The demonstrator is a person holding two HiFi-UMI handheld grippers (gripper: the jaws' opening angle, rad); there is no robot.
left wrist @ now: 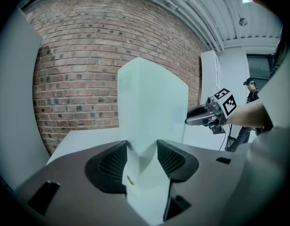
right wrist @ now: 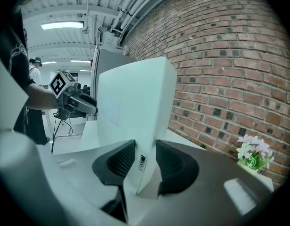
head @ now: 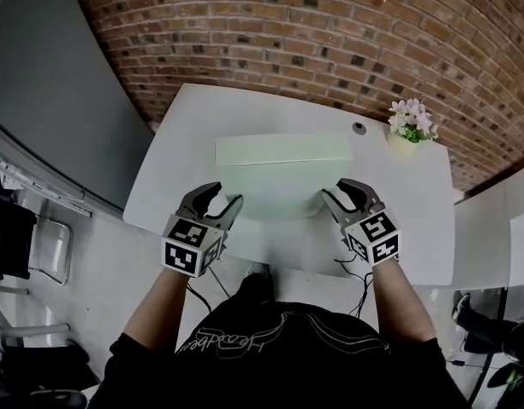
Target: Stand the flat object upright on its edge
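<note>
White table (head: pixel 415 228) carries the pale flat panel (head: pixel 283 177) mid-surface, raised on its long lower edge and facing the near edge. The left gripper (head: pixel 226 201) and right gripper (head: pixel 332 192) each clamp a lower end, apparently steadying it until it balances. A flower pot (head: pixel 411 126) at the far right corner and a small round cap (head: pixel 359 129) beside it stand clear.

White cursive lettering (head: pixel 236 341) runs across the person's black shirt (head: pixel 279 365) in the head view. It is seen upside down and cannot be read with certainty. The cubes on the left gripper (head: pixel 221 204) and the right gripper (head: pixel 334 196) carry black-and-white square markers, patterns without letters or digits. A small sticker (right wrist: pixel 141 162) on the pale panel's (right wrist: pixel 135 107) edge bears print too small to read.
</note>
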